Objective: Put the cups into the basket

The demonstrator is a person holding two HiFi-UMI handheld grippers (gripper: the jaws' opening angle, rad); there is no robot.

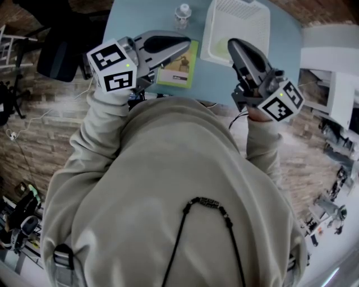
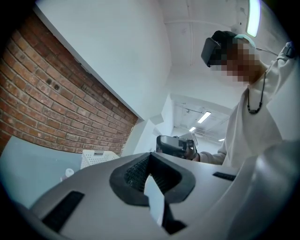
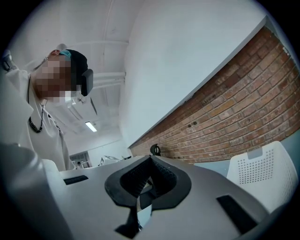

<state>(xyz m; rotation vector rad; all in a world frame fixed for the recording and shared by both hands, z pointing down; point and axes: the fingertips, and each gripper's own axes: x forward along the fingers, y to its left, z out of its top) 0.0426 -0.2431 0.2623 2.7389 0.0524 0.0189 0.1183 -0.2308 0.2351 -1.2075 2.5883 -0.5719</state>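
Brick wall (image 2: 56, 112), pale blue table (image 1: 137, 17)

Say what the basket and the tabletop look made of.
Basket: white plastic by the look, matt, with moulded walls pierced by rows of small holes. Tabletop: smooth, pale blue, likely laminate or painted board. No grain or edge shows, so this stays uncertain.

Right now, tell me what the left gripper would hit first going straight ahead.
Probably the right gripper: in the left gripper view it sits just above the jaws of the left gripper, almost dead ahead. The basket lies off to that view's left. Depth is unclear, so it could pass beside it.
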